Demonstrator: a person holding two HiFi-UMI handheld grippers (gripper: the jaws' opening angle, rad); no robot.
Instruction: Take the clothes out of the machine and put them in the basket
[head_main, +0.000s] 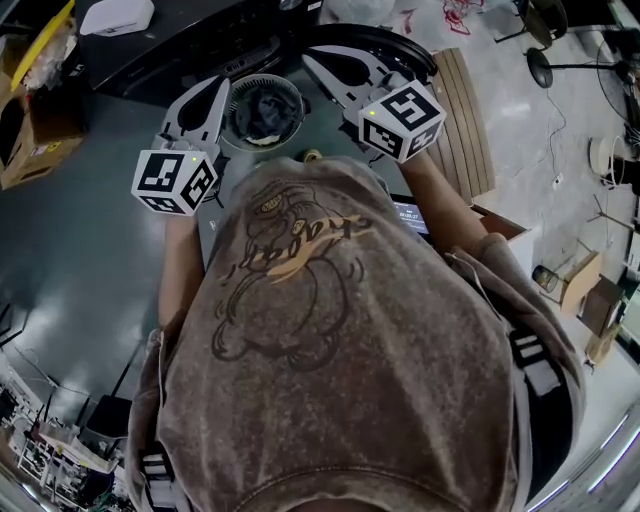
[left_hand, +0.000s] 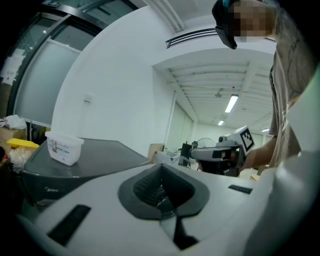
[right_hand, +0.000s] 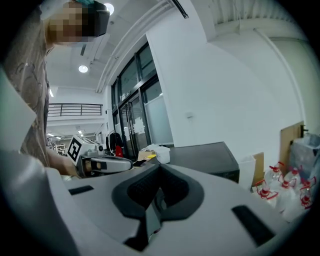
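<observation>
Above the dark grey top-loading washing machine (head_main: 170, 50), the left gripper (head_main: 216, 92) hovers with its 2 jaws pressed together on nothing, just left of the round pale-rimmed drum (head_main: 298, 120) holding the dark crumpled clothes (head_main: 265, 108), while the right gripper (head_main: 318, 62), likewise closed and empty, hangs at the drum's right.

Industrial lab hall, glass doors (right_hand: 131, 107), cardboard boxes (head_main: 35, 135), strip lights (left_hand: 231, 103)

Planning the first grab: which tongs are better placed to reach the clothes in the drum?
Probably left: the left tongs sit at the drum rim beside the dark clothes; the right tongs point past its far edge. Both are shut.
</observation>
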